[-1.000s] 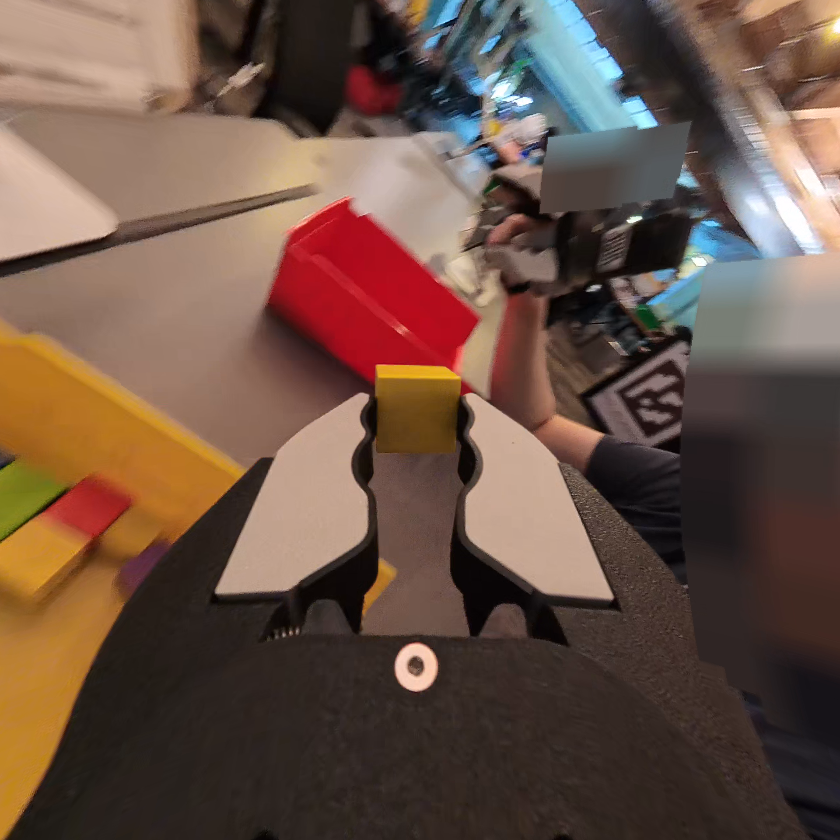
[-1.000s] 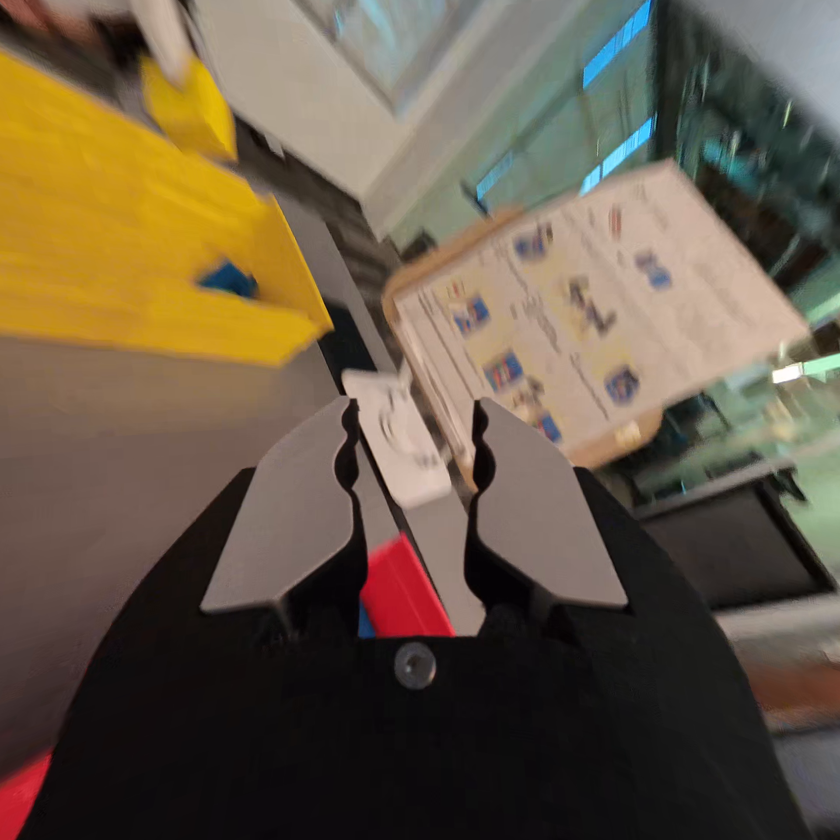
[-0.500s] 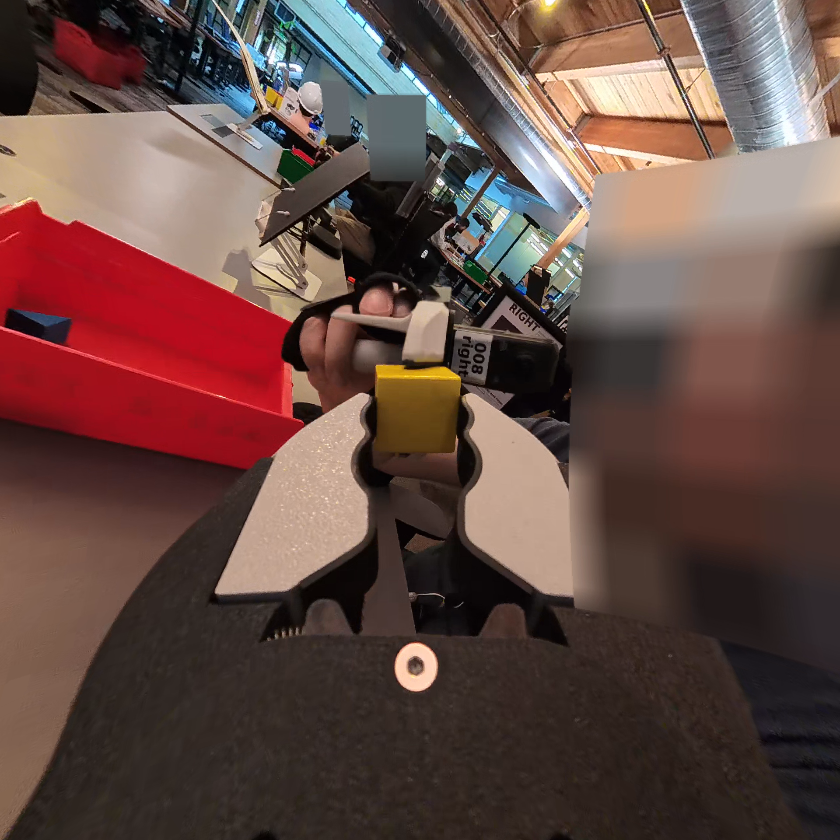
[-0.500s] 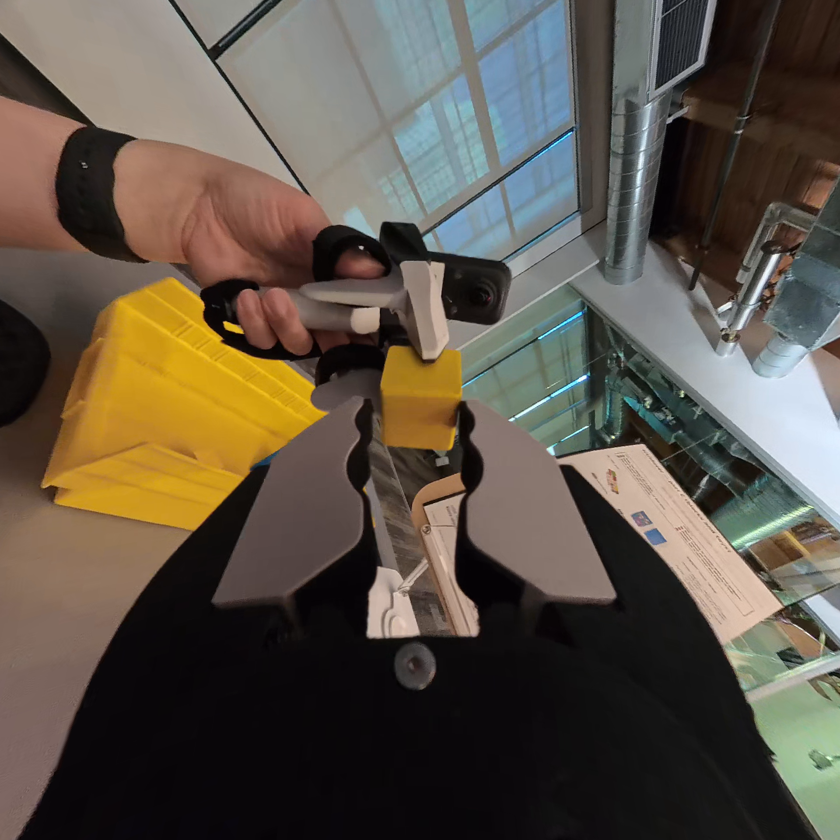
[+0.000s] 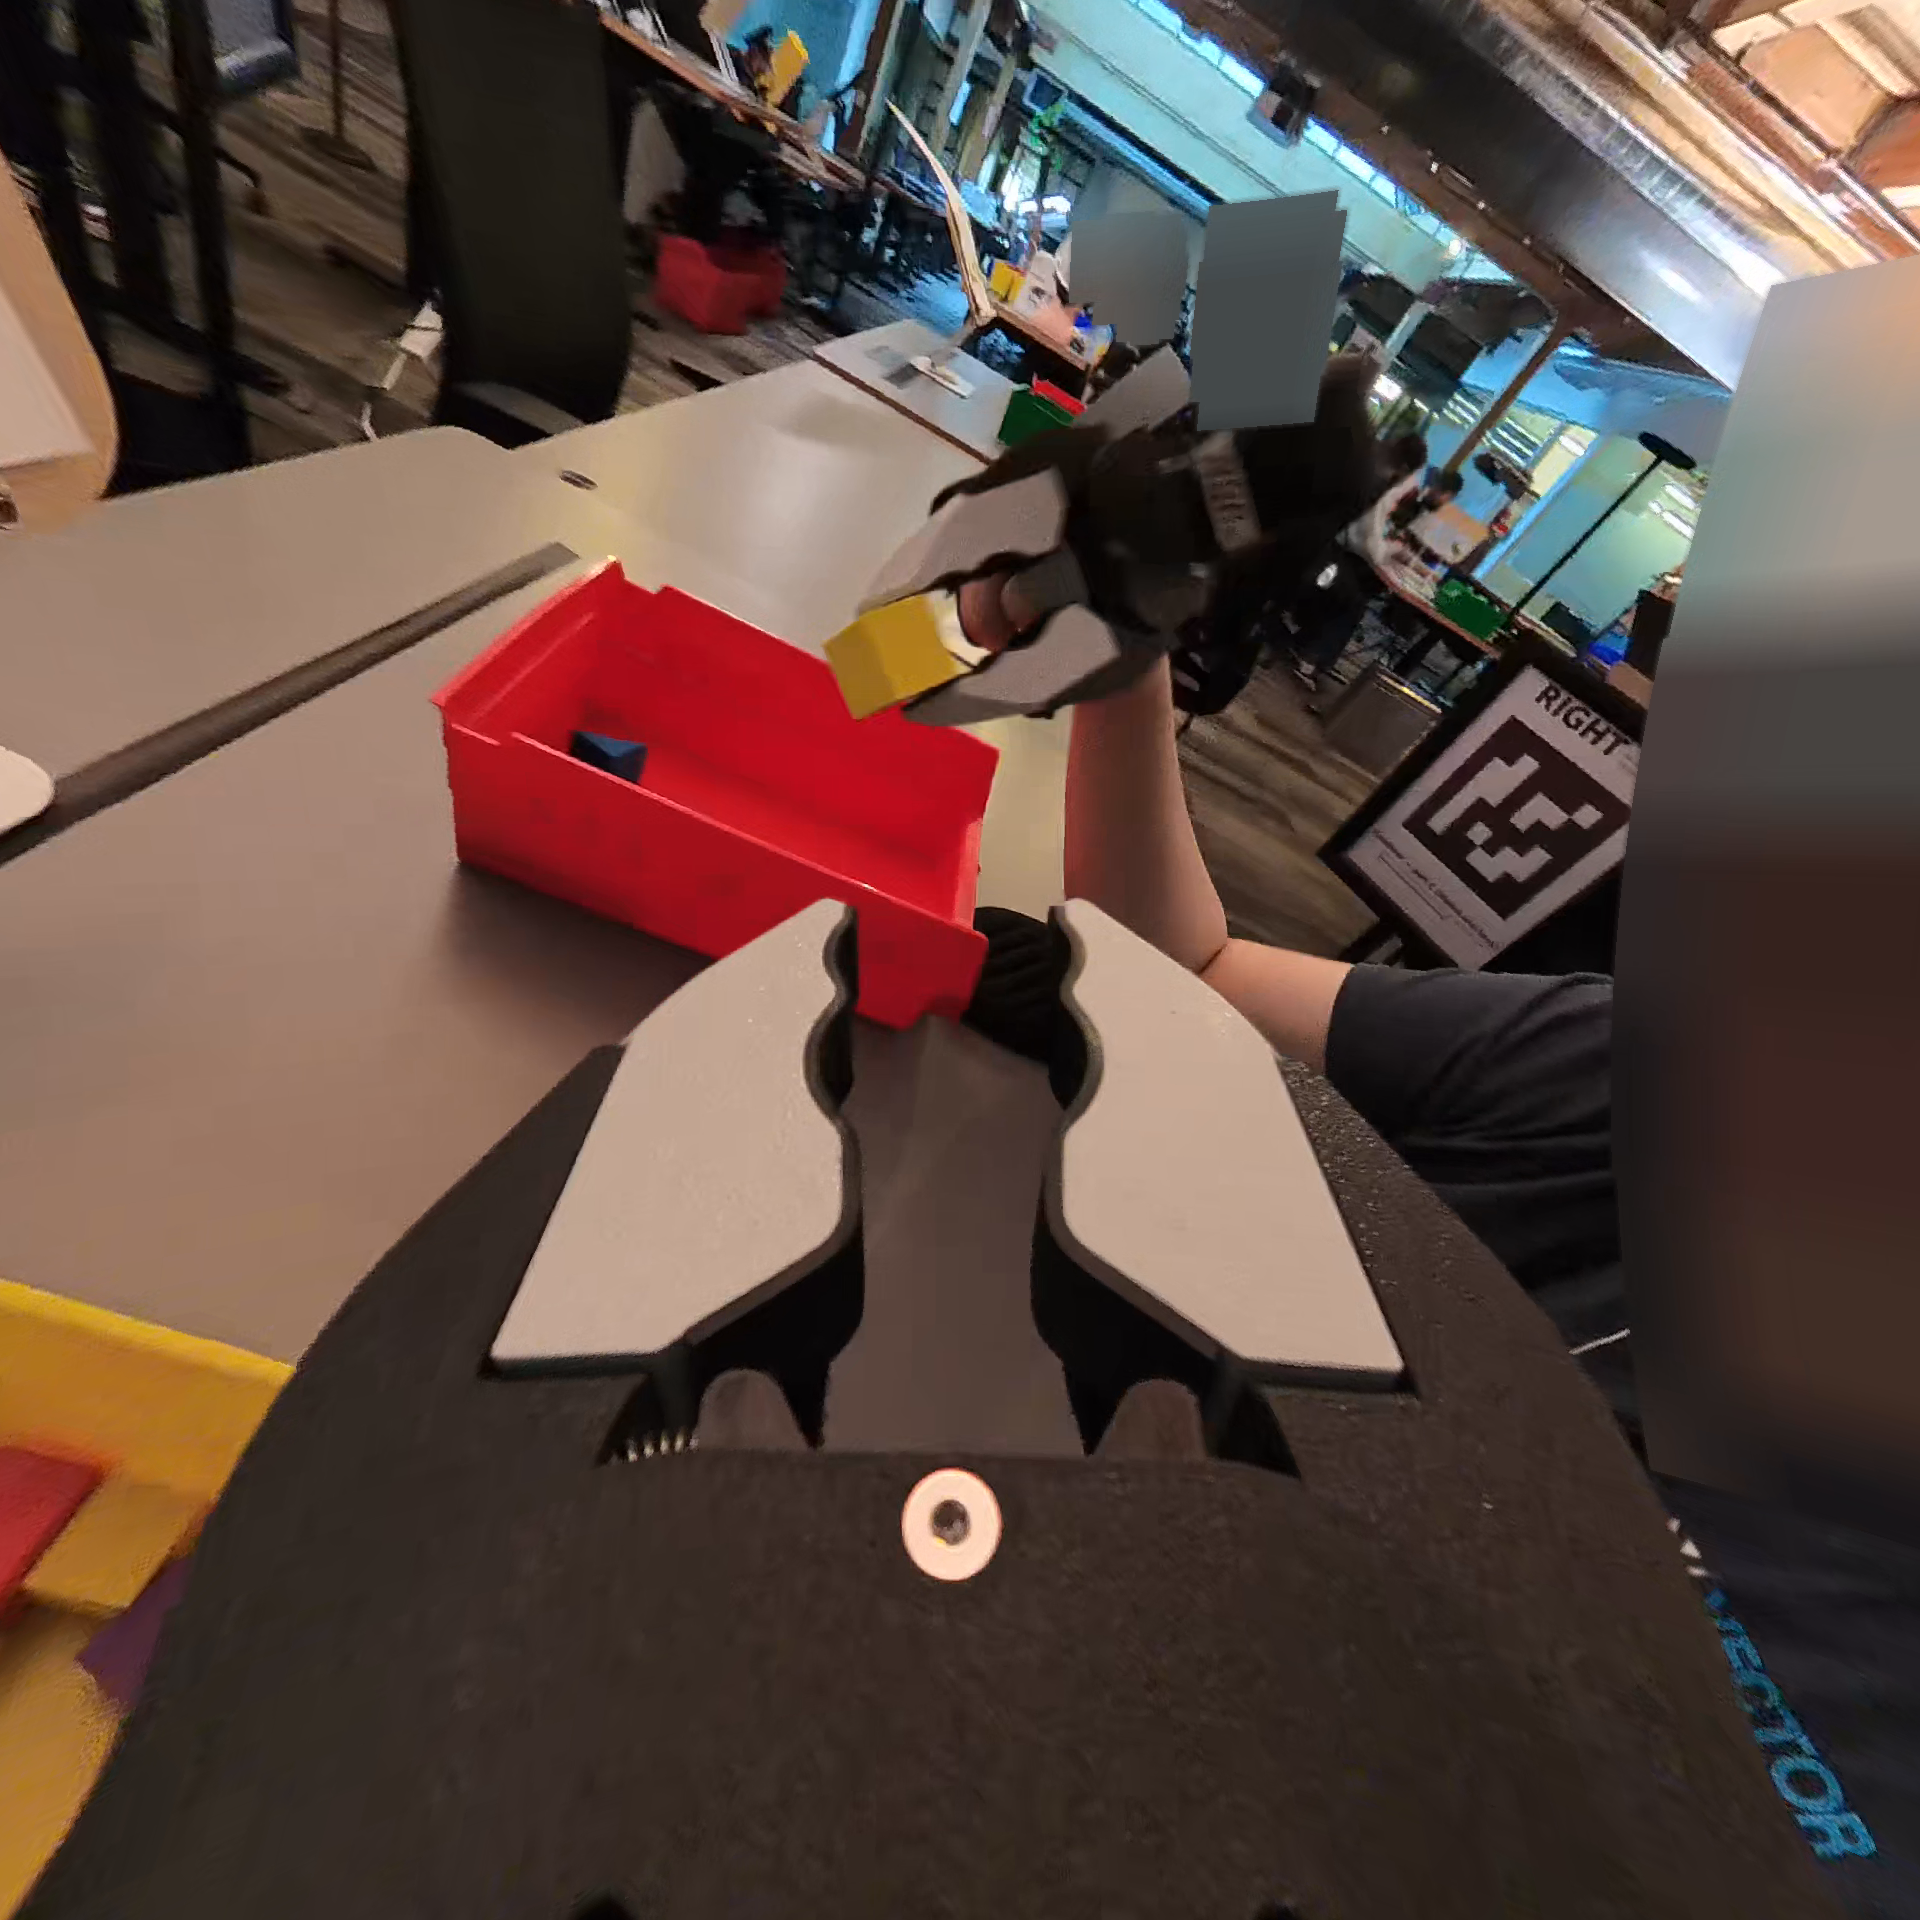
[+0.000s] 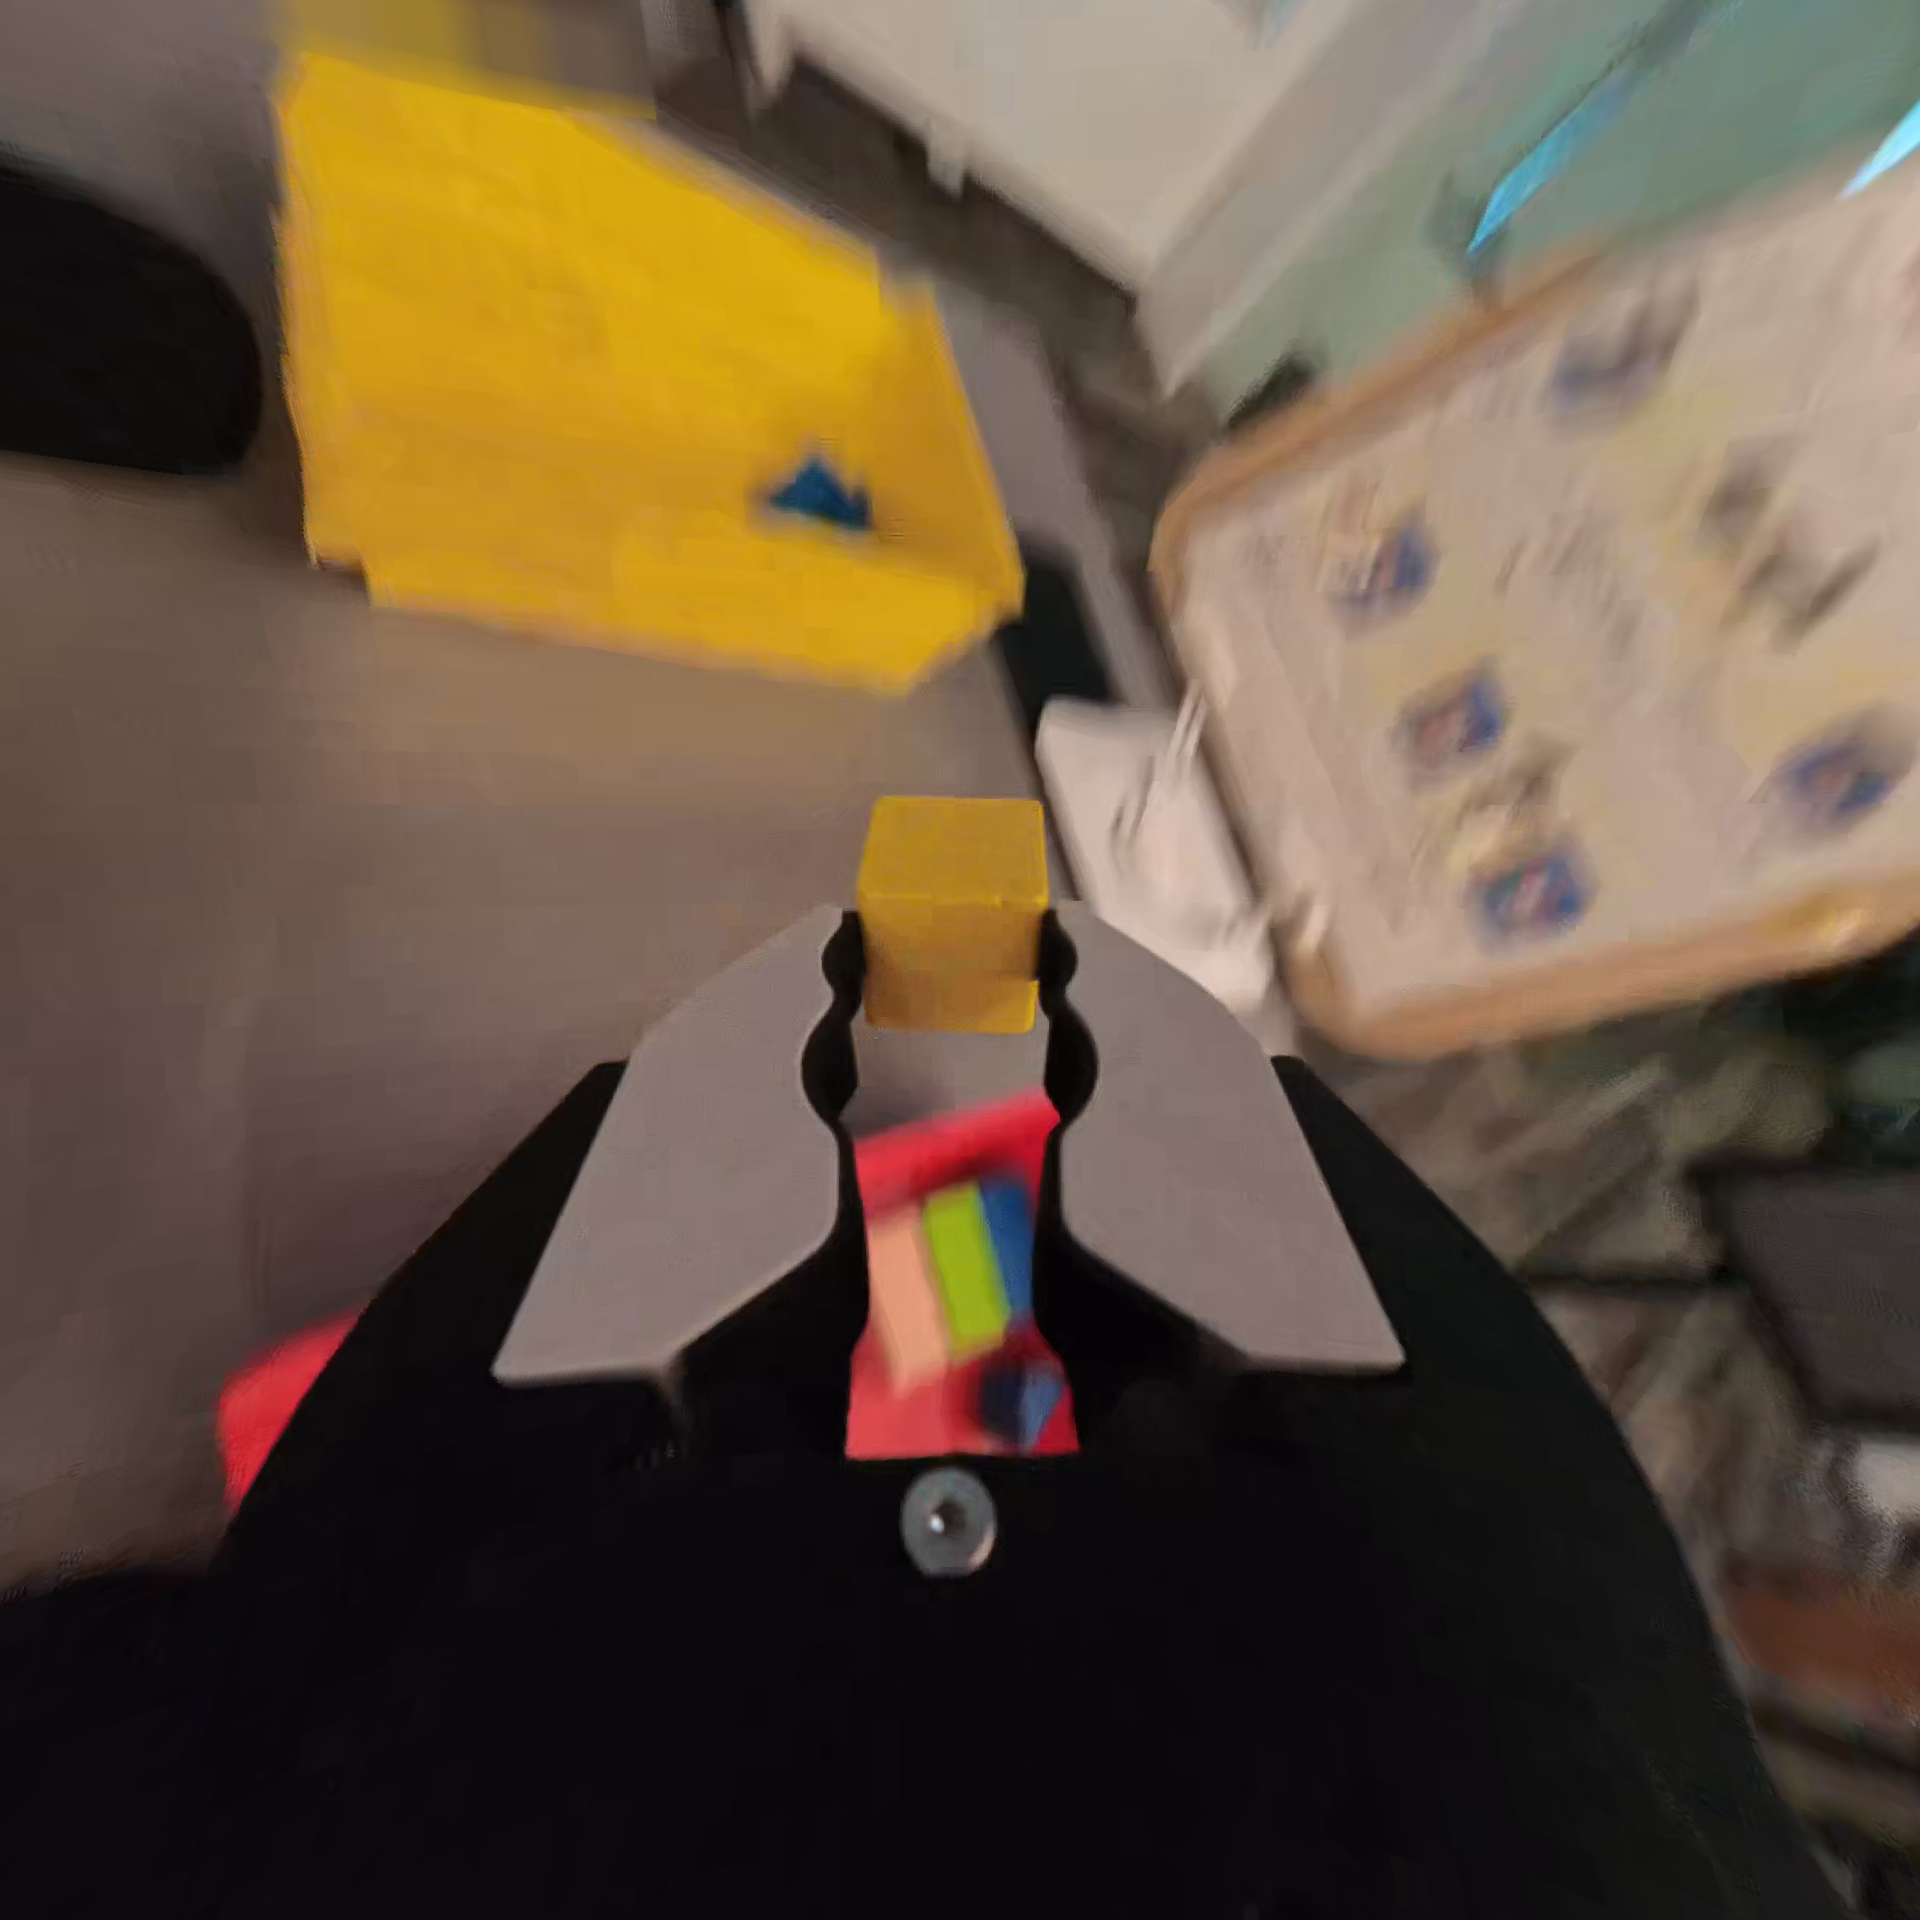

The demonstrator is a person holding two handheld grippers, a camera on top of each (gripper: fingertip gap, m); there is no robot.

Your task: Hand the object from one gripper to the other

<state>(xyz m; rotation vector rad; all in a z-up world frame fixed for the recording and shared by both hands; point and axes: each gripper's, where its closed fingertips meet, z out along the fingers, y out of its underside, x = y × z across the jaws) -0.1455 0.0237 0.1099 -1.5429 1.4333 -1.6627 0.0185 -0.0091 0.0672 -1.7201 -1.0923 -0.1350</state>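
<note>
Yellow cube [image 6: 951,914]: small, matte, pinched btwn right tool [image 6: 951,935] tips, held above red bin [image 5: 727,831].

Colours logged, places taken from the red bin [image 5: 727,831].
- Red bin: solid red walls and floor; a dark blue block [image 5: 610,753] lies inside it.
- Cube [image 5: 896,655] above the bin's far corner: plain yellow.
- Right gripper [image 5: 940,655] on that cube: grey fingers, black body.
- Left gripper [image 5: 956,925] at the bin's near corner: light grey fingers, speckled black body.
- Table [image 5: 260,987] under the bin: matte grey-brown.
- Sign [image 5: 1496,821] to the bin's right: black-and-white square pattern, black frame.
- Right wrist view, blurred: yellow bin [image 6: 582,395] beyond the red one.
</note>
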